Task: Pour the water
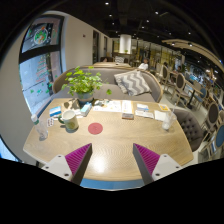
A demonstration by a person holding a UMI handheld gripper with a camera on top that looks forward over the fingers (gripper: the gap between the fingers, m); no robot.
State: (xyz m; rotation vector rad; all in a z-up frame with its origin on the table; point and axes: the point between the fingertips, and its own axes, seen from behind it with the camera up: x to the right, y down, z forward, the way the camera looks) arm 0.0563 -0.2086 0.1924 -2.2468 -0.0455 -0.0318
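Gripper view: the gripper [113, 160], fingers apart and empty, faces the worktop [115, 140]. The approach step appears under way; next, reaching the cup [69, 121] beside the red coaster [95, 128].

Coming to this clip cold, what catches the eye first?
The wooden table fills the view beyond the open gripper, whose fingers hold nothing. A red coaster lies on it just ahead of the fingers, with a leafy potted plant at the far left side. A teal mug stands in front of the plant.
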